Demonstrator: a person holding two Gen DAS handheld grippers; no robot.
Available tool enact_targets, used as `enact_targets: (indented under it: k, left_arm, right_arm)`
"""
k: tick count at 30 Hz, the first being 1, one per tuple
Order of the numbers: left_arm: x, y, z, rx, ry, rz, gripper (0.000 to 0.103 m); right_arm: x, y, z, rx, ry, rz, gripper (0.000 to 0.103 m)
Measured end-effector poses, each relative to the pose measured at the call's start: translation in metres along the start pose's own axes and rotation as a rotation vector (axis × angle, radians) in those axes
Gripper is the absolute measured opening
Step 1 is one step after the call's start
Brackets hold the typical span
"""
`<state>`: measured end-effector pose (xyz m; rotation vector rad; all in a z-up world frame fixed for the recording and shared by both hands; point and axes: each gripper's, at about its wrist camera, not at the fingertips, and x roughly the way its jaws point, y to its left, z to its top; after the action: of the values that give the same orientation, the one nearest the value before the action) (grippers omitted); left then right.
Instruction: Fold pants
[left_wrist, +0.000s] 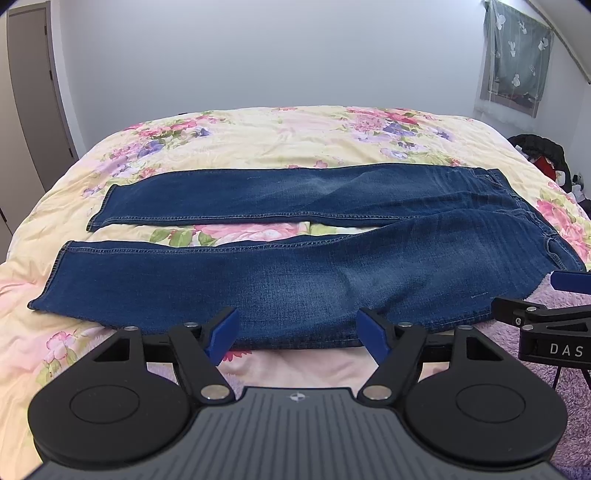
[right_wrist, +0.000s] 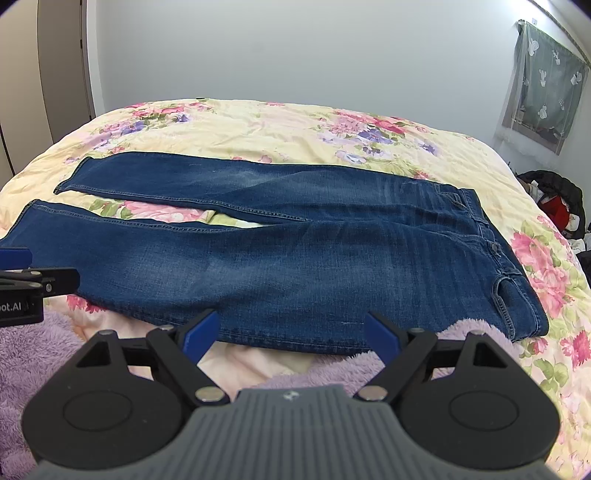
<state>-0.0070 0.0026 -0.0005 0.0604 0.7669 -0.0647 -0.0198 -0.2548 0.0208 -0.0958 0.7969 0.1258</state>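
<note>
Blue jeans (left_wrist: 295, 280) lie flat across the flowered bed, legs to the left and waistband to the right; they also show in the right wrist view (right_wrist: 314, 266). The two legs are spread apart with a strip of bedcover between them. My left gripper (left_wrist: 297, 334) is open and empty, just short of the near leg's front edge. My right gripper (right_wrist: 291, 332) is open and empty at the same edge, closer to the waistband. Each gripper shows at the side of the other's view.
The bed has a yellow flowered cover (left_wrist: 295, 136) and a purple fluffy blanket (right_wrist: 44, 369) at its near edge. A grey door (left_wrist: 33, 92) is at the left. A curtained window (left_wrist: 517, 55) and a pile of clothes (left_wrist: 546, 158) are at the right.
</note>
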Motion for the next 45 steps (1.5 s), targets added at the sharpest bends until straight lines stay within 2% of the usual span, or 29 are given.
enact_targets:
  k: [45]
  left_arm:
    - [-0.0017, -0.0008, 0.0022, -0.002, 0.001, -0.005, 0.084]
  right_arm:
    - [-0.0030, 0.0050, 0.0011, -0.007, -0.002, -0.001, 0.082]
